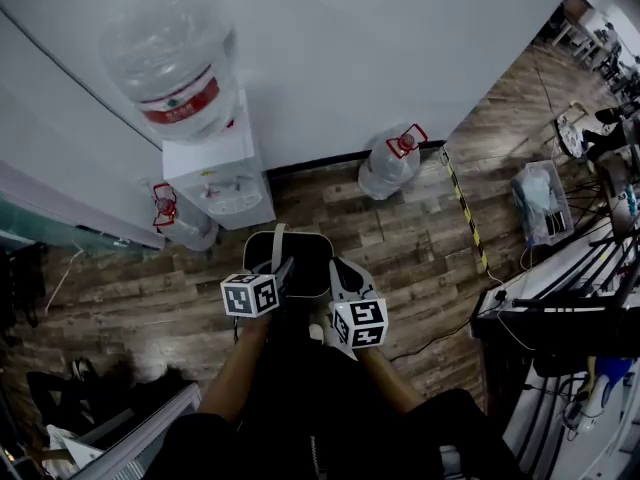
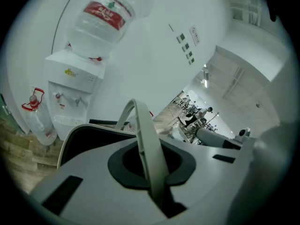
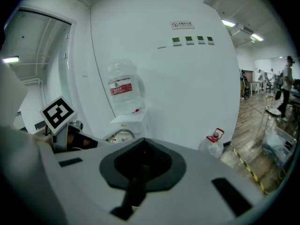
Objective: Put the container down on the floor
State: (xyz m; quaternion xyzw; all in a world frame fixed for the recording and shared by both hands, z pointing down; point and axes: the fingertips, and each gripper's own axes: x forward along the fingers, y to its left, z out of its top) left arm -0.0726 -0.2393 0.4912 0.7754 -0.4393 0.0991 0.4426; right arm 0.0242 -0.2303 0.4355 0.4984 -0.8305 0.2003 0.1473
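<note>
left gripper (image 1: 284, 268) clamped tight on pale handle (image 2: 145, 139) of black container (image 1: 310, 258), over wood floor (image 1: 400, 243), right gripper (image 1: 338, 268) just beside, jaws together, empty

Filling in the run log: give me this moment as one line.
left gripper: shut on handle of container | right gripper: shut, beside container | container: hanging above floor, near water dispenser

The container (image 1: 310, 258) is half hidden behind the left gripper (image 1: 283, 270) and right gripper (image 1: 337, 266) (its near side unseen); wall signs (image 3: 189, 25) and distant people (image 2: 192, 116) are too small to make out.
</note>
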